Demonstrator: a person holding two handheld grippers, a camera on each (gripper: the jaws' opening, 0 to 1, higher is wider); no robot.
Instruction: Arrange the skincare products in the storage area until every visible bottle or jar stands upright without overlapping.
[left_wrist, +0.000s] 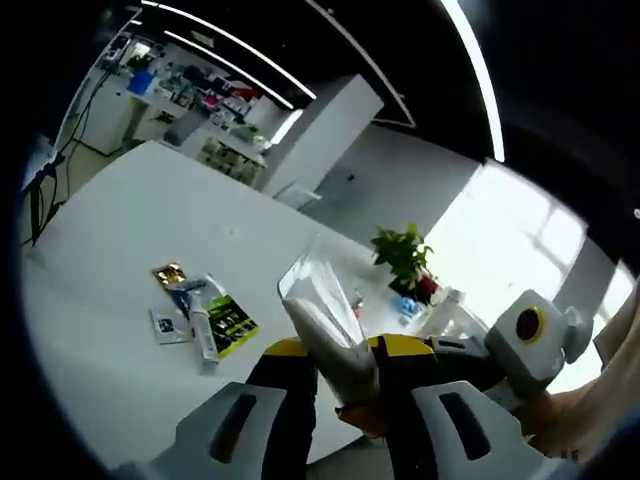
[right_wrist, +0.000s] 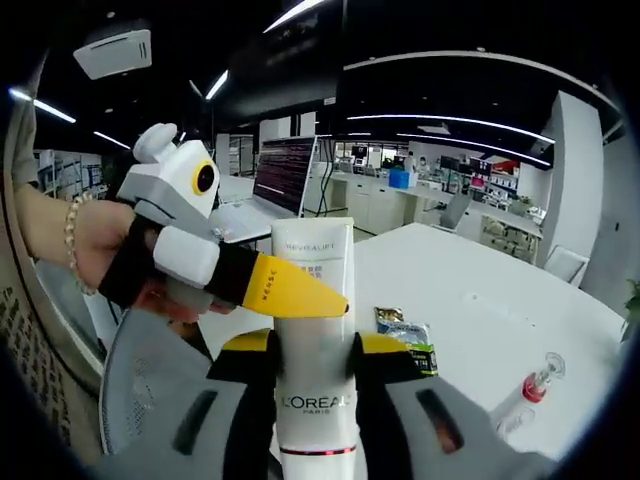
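A white L'Oréal tube stands between the jaws of my right gripper, which is shut on its lower part. My left gripper is shut on the same tube, whose crimped flat end points away from me in the left gripper view. In the right gripper view the left gripper comes in from the left, and one of its yellow fingertips lies across the tube's front. A small clear bottle with a red collar lies on its side on the white table.
Flat sachets and a small tube lie together on the white table, also seen as sachets. A potted plant and small items stand at the table's far end. A hand with a bracelet holds the left gripper.
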